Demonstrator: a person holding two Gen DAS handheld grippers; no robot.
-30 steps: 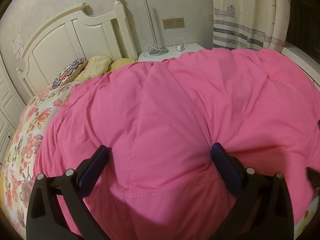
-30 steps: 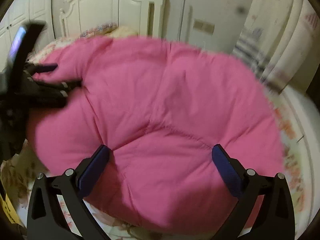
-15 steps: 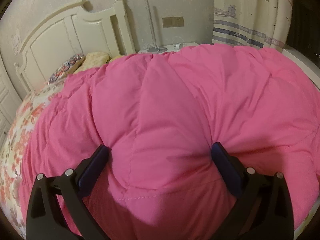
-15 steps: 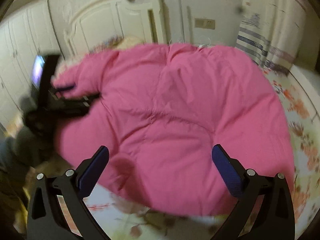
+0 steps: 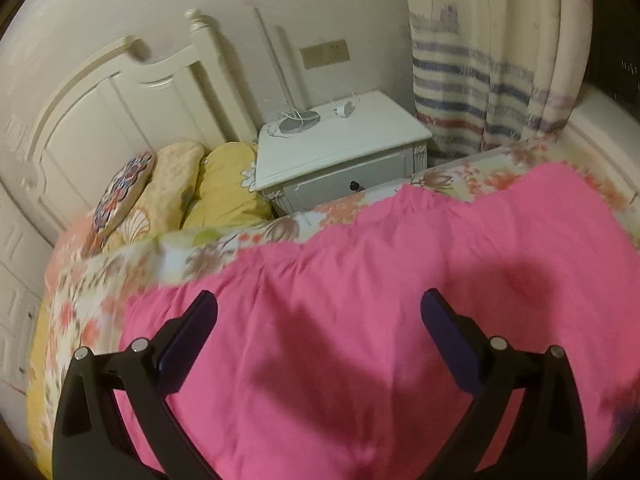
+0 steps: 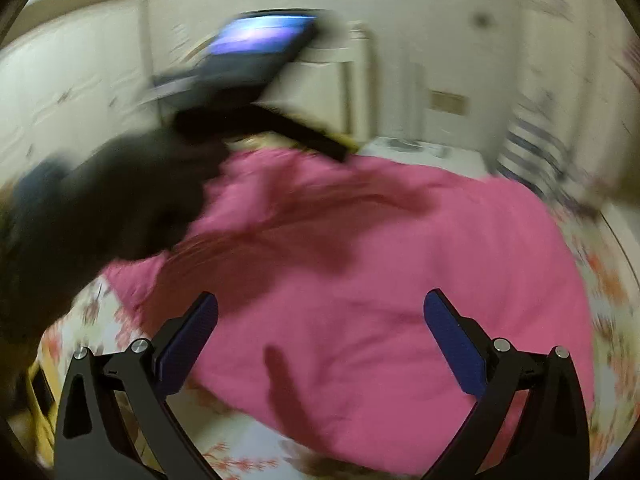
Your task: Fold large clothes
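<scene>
Left wrist view: I see the left gripper [image 5: 318, 312] with its two fingers spread wide and nothing between them. Below and beyond them, the pink padded garment [image 5: 400, 300] fills the lower centre and right of the frame, lying flat on the floral bedspread [image 5: 120, 280]. The bedspread shows along the garment's upper edge and at the left of the frame. A dark shadow falls on the fabric between the fingers. In the upper left stands the cream headboard [image 5: 100, 112], with yellow pillows [image 5: 224, 184] and a patterned cushion [image 5: 124, 184] against it. A white nightstand [image 5: 340, 152] sits at upper centre, carrying a lamp base [image 5: 298, 122] with cable. Striped curtains [image 5: 480, 80] hang at upper right.

Right wrist view: I see the right gripper [image 6: 320, 314], fingers likewise spread wide and empty. The pink padded garment [image 6: 380, 272] covers the centre of the frame, spread on the floral bedspread [image 6: 608, 300], which is visible along the right and bottom edges. In the upper left, heavily motion-blurred, the left gripper [image 6: 320, 140] appears as a dark body over the garment's far edge, with a lit phone screen [image 6: 260, 36] mounted above it. I cannot tell from this view whether it touches the fabric.
</scene>
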